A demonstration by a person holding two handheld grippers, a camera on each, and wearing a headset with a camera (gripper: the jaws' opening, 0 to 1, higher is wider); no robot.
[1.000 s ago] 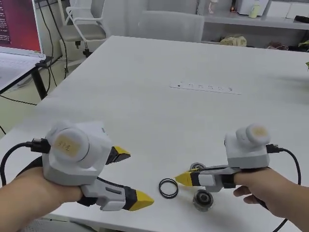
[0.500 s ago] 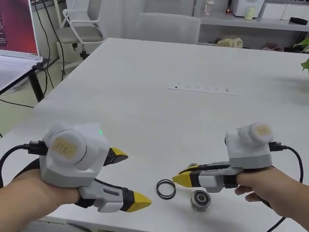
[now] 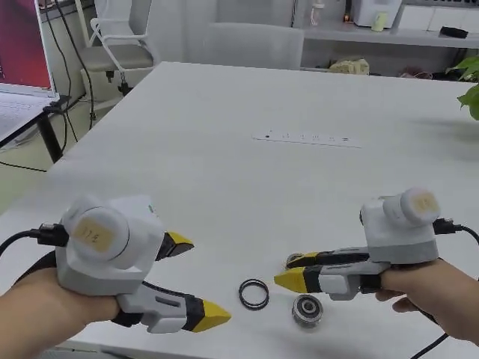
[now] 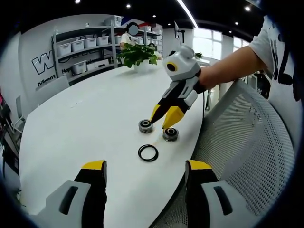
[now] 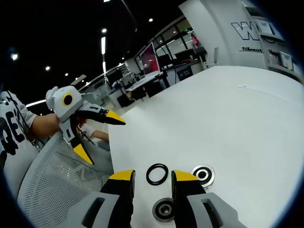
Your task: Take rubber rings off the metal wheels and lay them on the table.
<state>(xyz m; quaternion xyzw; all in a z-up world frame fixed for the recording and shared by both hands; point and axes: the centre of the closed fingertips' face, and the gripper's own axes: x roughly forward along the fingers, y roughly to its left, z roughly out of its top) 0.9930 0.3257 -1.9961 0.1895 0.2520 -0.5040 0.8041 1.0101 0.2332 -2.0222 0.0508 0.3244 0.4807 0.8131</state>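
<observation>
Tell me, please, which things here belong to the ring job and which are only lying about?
For the job: rubber ring; wheel by the ring; second wheel; table.
Lying about: white strip; plant; chair; screen.

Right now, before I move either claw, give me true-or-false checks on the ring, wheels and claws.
1. A loose rubber ring lies flat on the table. True.
2. The right claw is clamped on a wheel. False: it is open and empty.
3. Two metal wheels sit on the table. True.
4. The left claw is shut. False: its jaws stand wide apart.
</observation>
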